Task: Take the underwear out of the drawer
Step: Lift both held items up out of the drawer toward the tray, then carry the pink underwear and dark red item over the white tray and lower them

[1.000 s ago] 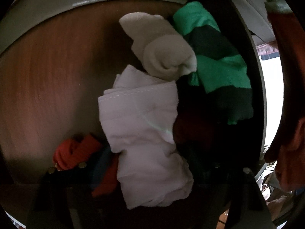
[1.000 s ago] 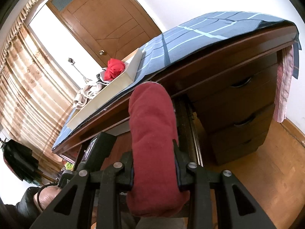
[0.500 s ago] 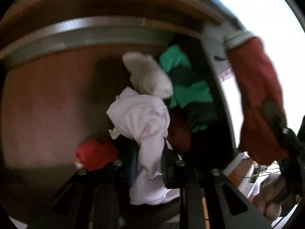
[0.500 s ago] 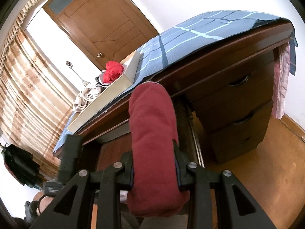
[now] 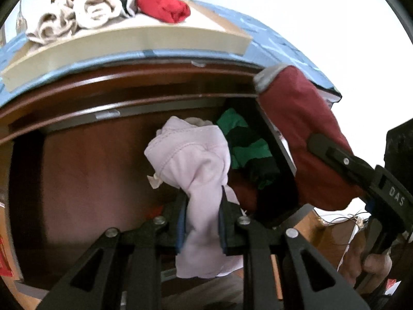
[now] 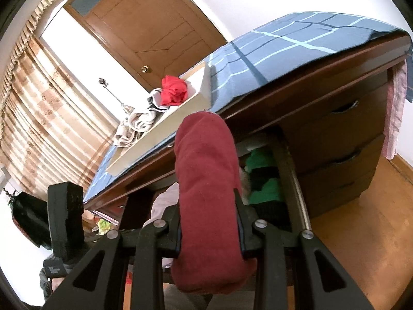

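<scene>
Two garments are gripped at once. Left gripper [image 5: 201, 215] pinches pale lilac underwear [image 5: 192, 155], clear above the open drawer [image 5: 85, 165]; right gripper [image 6: 209, 228], at 3 o'clock, clamps maroon underwear [image 6: 206, 180], freeing both for the tray [image 5: 129, 42] at 12 o'clock.

The lower end of the pale lilac underwear [image 5: 198, 170] is hidden behind the frame of the left gripper [image 5: 201, 222], and the pads are covered by its cloth. The green and black garment [image 5: 245, 147] is half concealed by the lilac bundle and by the dark red underwear [image 5: 304, 134]; in the right wrist view it [image 6: 265, 180] is only glimpsed past the dark red cloth [image 6: 206, 186]. The drawer [image 5: 85, 165] floor below the gripper is lost in shadow. Only fingers [image 5: 371, 266] of a hand are seen at the lower right. The grey rolled items [image 5: 77, 13] on the tray [image 5: 129, 41] are blurred.
</scene>
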`<control>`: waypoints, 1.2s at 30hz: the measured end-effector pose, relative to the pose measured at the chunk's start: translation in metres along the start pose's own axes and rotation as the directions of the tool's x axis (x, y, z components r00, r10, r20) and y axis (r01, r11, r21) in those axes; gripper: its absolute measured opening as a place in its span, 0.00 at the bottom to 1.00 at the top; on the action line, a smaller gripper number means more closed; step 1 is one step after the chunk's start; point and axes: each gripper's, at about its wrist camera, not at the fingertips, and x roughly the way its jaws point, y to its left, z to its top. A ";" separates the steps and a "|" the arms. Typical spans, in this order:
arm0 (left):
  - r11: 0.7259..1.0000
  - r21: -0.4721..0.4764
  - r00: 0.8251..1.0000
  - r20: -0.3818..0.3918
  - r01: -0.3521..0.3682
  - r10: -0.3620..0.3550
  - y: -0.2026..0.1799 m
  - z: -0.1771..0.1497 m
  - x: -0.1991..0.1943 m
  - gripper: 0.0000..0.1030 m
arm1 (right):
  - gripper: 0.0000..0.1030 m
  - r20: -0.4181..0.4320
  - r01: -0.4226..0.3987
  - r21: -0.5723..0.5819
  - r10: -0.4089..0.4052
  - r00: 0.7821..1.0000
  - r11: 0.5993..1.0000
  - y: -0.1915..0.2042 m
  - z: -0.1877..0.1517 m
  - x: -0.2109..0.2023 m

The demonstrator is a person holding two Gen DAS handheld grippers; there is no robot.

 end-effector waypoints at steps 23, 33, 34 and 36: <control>0.995 0.089 0.970 0.236 0.032 -0.052 -0.004 0.031 -0.092 0.18 | 0.32 0.040 -0.120 -0.068 0.123 0.992 0.990 0.071 0.033 -0.002; 0.997 0.080 0.943 0.333 -0.004 -0.022 0.002 0.063 -0.112 0.18 | 0.32 0.089 -0.129 -0.116 0.139 0.986 0.985 0.095 0.062 -0.001; 0.997 0.078 0.939 0.344 -0.009 -0.019 0.002 0.068 -0.114 0.18 | 0.32 0.096 -0.125 -0.123 0.138 0.986 0.984 0.097 0.066 -0.001; 0.997 0.075 0.931 0.364 -0.014 -0.014 0.003 0.077 -0.116 0.18 | 0.32 0.115 -0.118 -0.143 0.135 0.984 0.983 0.104 0.075 -0.001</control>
